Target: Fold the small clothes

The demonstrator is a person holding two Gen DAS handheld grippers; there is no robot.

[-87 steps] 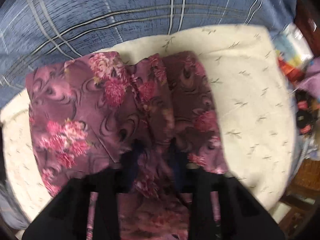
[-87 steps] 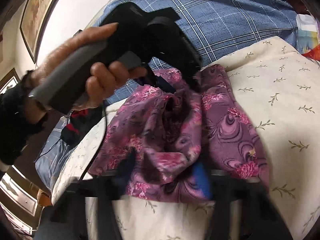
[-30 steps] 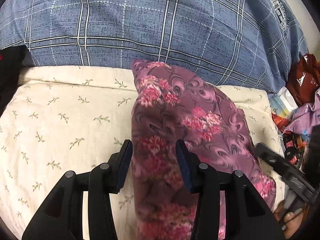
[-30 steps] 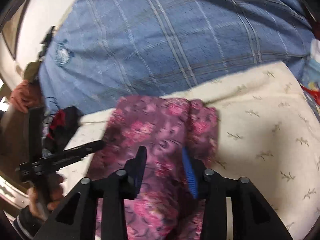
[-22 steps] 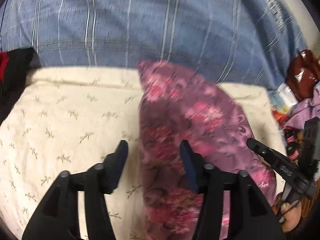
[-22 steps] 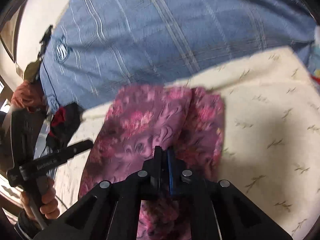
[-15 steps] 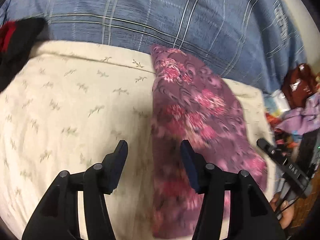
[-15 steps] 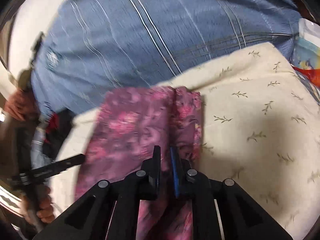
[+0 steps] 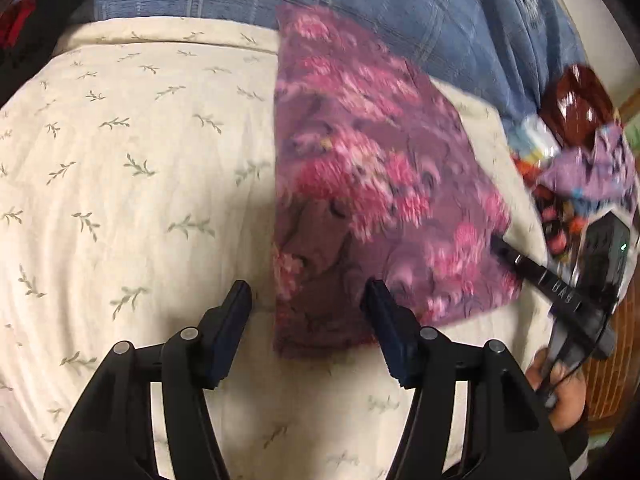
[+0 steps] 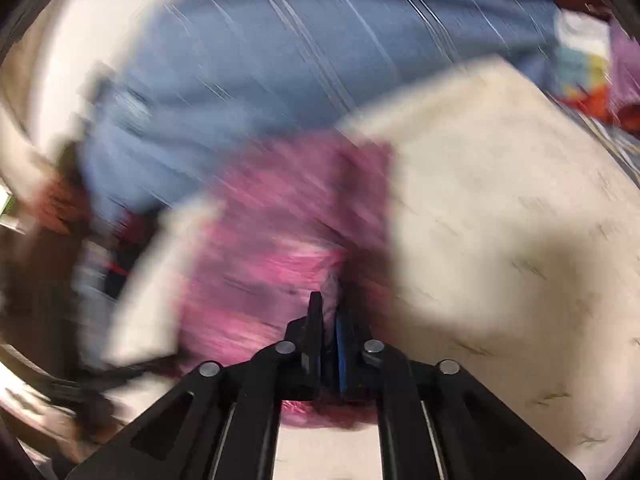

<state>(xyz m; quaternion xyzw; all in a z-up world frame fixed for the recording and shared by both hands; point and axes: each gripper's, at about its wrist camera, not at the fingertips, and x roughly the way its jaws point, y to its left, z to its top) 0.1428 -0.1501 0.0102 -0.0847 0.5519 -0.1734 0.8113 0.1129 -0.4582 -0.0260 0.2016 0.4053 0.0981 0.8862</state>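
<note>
Right gripper (image 10: 329, 318) seemingly pinches purple floral garment (image 9: 372, 184); left gripper (image 9: 306, 308) spread.

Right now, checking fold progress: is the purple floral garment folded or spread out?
Folded: the floral garment lies as a narrow strip with a straight left edge on the cream cloth. The layer count can't be told through blur.

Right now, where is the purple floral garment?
In the left wrist view the garment lies folded on the cream cloth, ahead of the open left gripper, its right edge pinched by the right gripper.
</note>
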